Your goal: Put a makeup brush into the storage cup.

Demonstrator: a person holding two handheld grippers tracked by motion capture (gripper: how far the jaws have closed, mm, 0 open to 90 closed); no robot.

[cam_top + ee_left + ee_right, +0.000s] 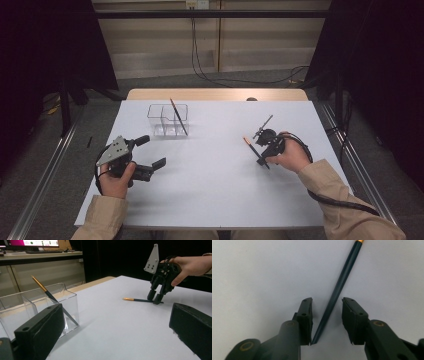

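A dark pencil with an orange end [252,147] lies flat on the white table [210,170] at the right. My right gripper [262,160] points down over its near end, and its jaws straddle the pencil [340,282]. The right gripper [327,300] is open, with a gap still showing between the pads and the shaft. From the left gripper view the same pencil [140,300] lies under the right gripper [155,298]. My left gripper [154,151] rests at the table's left, open [115,308] and holding nothing.
A clear divided container [167,120] stands at the back left, and a second dark pencil [178,116] leans in it. That container [37,307] sits close to my left jaw. A wooden strip [215,94] edges the table's far side.
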